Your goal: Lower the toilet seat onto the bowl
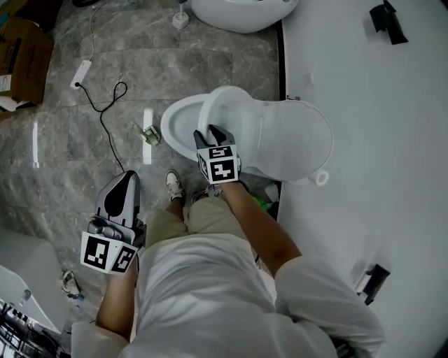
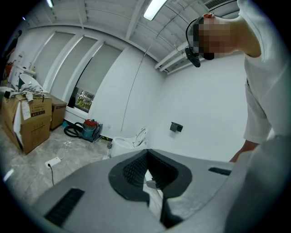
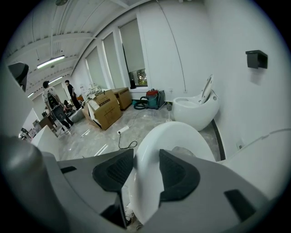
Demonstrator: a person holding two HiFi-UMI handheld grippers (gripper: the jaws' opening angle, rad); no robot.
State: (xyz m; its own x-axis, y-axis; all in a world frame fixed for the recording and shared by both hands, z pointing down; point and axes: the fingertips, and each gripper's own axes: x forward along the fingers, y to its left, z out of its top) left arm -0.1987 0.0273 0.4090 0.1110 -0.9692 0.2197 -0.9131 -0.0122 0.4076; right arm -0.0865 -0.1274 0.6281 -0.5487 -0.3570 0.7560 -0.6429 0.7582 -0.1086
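A white toilet stands against the wall, its bowl (image 1: 175, 129) open toward me. The toilet seat (image 1: 222, 103) stands raised, tilted over the bowl in front of the tank (image 1: 294, 140). My right gripper (image 1: 213, 134) holds the seat's rim. In the right gripper view the white seat (image 3: 175, 136) fills the gap of the right gripper (image 3: 141, 161), and both dark pads (image 3: 175, 175) press on it. My left gripper (image 1: 128, 179) hangs low at my left side, away from the toilet. In its own view the left gripper (image 2: 145, 157) is shut with nothing in it.
A second toilet (image 1: 241, 14) stands farther along the wall. A power strip with a black cord (image 1: 80, 73) lies on the grey floor. Cardboard boxes (image 1: 24, 56) stand at the far left. A small green object (image 1: 150, 135) lies left of the bowl. My shoes (image 1: 175, 185) are near the bowl.
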